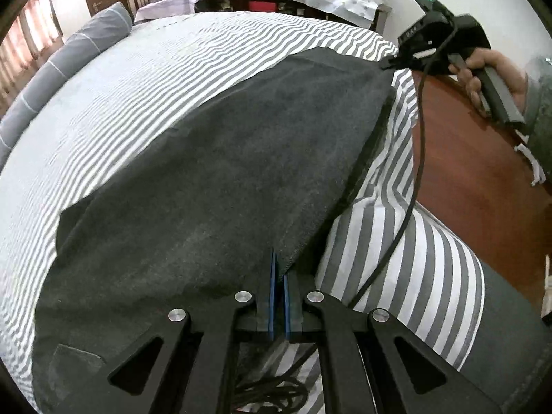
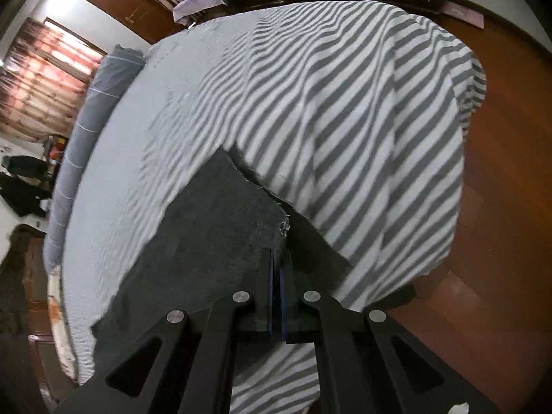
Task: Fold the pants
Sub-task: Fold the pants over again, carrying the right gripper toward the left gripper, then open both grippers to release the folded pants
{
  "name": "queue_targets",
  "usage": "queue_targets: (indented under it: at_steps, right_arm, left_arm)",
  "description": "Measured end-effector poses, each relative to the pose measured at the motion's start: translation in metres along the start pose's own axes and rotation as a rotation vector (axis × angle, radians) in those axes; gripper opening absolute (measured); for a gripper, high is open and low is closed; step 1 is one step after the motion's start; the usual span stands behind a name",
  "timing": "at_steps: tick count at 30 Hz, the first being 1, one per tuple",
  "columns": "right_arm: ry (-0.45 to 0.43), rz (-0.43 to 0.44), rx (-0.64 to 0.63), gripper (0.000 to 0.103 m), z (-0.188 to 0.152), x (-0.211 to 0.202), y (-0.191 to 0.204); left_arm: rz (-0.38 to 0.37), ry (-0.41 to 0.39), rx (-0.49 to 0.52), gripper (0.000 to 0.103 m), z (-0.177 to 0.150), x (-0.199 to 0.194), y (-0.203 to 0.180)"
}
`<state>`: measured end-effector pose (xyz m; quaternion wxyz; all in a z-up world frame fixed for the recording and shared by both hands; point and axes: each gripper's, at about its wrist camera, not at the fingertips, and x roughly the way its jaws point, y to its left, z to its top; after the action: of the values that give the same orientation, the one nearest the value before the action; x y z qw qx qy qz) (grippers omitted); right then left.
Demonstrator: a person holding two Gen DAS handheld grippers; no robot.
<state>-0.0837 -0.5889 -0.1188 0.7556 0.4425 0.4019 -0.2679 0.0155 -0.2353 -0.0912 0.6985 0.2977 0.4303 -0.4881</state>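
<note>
Dark grey pants (image 1: 214, 172) spread along bed (image 1: 114, 96) edge. Left gripper (image 1: 279, 276) and right gripper (image 2: 277, 262) fingers clamped on near hem. Fold underway; next carry edge across evenly.

White lettering on the right gripper (image 1: 391, 63) body is too blurred to read; nothing else carries text.
</note>
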Motion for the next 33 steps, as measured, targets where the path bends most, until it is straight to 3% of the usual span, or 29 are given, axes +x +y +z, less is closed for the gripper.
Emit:
queue_targets:
  at_steps: [5,11,12,14,16,21,26,33]
  right_arm:
    - [0.047,-0.053,0.023,0.003,-0.008,0.023,-0.011]
    - [0.083,-0.084,0.019,0.007,-0.006,0.038,-0.006]
    - [0.09,-0.086,0.018,0.009,-0.004,0.039,-0.004]
    - [0.102,-0.067,0.017,0.029,-0.001,0.035,-0.002]
    - [0.078,-0.076,0.014,0.037,0.001,0.024,0.003]
    - [0.006,-0.059,-0.041,0.038,0.005,-0.013,0.025]
    - [-0.015,0.022,-0.143,0.038,0.008,-0.043,0.072]
    - [0.059,0.152,-0.4,0.038,-0.019,-0.038,0.182]
  left_arm:
    - [-0.016,0.046,-0.019,0.004,-0.01,0.013,0.002]
    - [0.015,0.084,-0.018,0.005,-0.014,0.028,-0.004]
    - [0.02,0.086,-0.021,0.006,-0.014,0.029,-0.004]
    - [0.021,0.085,-0.032,0.008,-0.012,0.028,-0.002]
    - [0.023,0.076,-0.047,0.012,-0.012,0.023,0.0]
    - [-0.016,-0.026,-0.156,0.018,-0.02,-0.02,0.019]
    - [0.022,-0.113,-0.313,0.022,-0.046,-0.078,0.061]
    - [0.216,-0.195,-0.609,0.032,-0.118,-0.161,0.143]
